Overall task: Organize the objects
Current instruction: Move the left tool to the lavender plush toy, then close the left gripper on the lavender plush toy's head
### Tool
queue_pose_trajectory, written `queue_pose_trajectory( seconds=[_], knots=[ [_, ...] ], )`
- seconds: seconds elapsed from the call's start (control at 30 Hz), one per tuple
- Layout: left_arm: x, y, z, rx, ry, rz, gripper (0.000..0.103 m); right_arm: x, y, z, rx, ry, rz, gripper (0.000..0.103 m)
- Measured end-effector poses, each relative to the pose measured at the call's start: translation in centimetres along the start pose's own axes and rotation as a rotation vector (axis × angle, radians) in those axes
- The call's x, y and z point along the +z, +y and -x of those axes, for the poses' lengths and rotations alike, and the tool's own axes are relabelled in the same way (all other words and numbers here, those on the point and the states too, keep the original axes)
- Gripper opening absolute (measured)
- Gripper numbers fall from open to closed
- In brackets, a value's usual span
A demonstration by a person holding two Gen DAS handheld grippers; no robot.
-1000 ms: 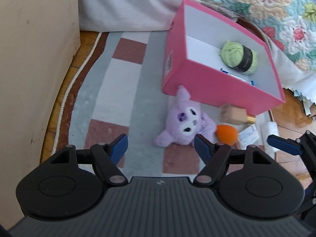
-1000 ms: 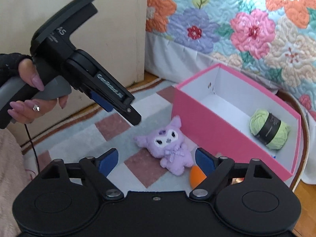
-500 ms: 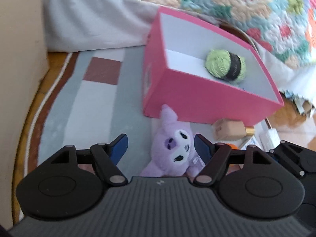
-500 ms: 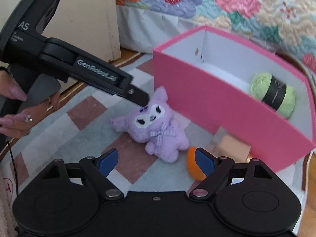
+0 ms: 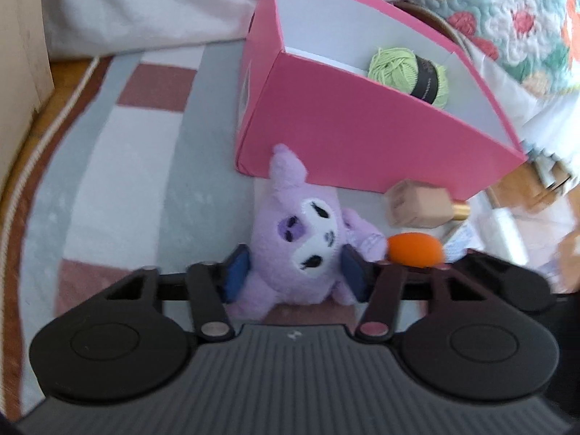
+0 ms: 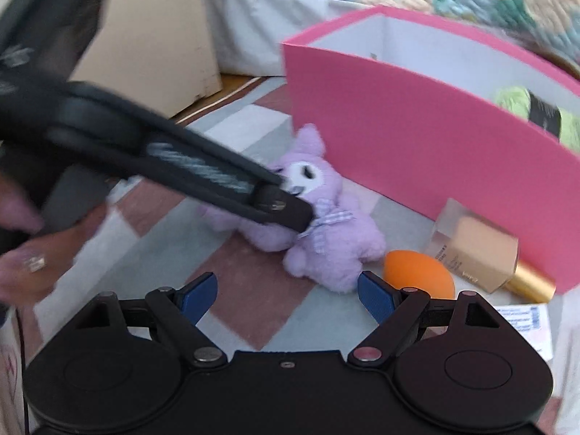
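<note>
- Blue rubber pads on my left gripper (image 5: 295, 272) have just been closing around the head of the purple plush toy (image 5: 301, 250); both pads sit against its fuzzy cheeks, so I read that as a grip on it.
- My right gripper (image 6: 286, 291) hangs with its jaws spread wide and nothing between them, only bare rug (image 6: 250, 279) under the pads.
- The rug is flat-woven in grey, white and dusty-red blocks, with a corded edge on the left; open rug lies left of the plush, while the right side is crowded.
- Just right of the plush lies an orange egg-shaped sponge (image 6: 418, 272), smooth and matte, touching or nearly touching the toy's foot.
- Beyond the sponge, a beige bottle with a gold cap (image 6: 478, 253) lies on its side against the near wall of the pink box (image 5: 362, 145).
- The plush ear reaches up to the box's near corner, so little room remains on that far side.
- Only the left wrist view looks down into the white-lined box, where a green yarn ball with a black band (image 5: 409, 72) rests.
- Only the right wrist view shows my left gripper from outside, and my hand (image 6: 25, 250) on its handle, blurred.
- Far back, a white bed skirt and a flowered quilt (image 5: 471, 3) close off the scene.
</note>
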State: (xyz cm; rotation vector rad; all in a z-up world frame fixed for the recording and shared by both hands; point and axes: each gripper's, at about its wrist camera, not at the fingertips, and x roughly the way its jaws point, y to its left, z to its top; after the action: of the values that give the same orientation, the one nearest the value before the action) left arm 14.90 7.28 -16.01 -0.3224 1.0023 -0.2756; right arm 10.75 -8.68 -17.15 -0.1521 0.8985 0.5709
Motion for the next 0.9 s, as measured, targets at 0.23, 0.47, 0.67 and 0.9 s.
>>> queue_pose_trajectory(
  seconds=[0.23,0.47,0.67,0.9],
  knots=[
    [-0.1,1.2,-0.2,-0.033,0.014,0.073,0.046,-1.1,0.8,0.2,-0.083,-0.082,0.153,0.086],
    [-1.3,2.4,0.7,-0.111,0.119,0.237,0.044,-0.2,0.8,1.7,-0.038,-0.072,0.062,0.071],
    [-3.2,3.5,1.7,-0.148,0.198,0.344,0.044,-0.1,2.7,4.2,0.024,0.004,0.039,0.073],
    [-3.4,1.0,2.8,-0.021,0.213,0.145,0.050,-0.2,1.7,5.0,0.072,0.011,-0.015,0.076]
  ],
)
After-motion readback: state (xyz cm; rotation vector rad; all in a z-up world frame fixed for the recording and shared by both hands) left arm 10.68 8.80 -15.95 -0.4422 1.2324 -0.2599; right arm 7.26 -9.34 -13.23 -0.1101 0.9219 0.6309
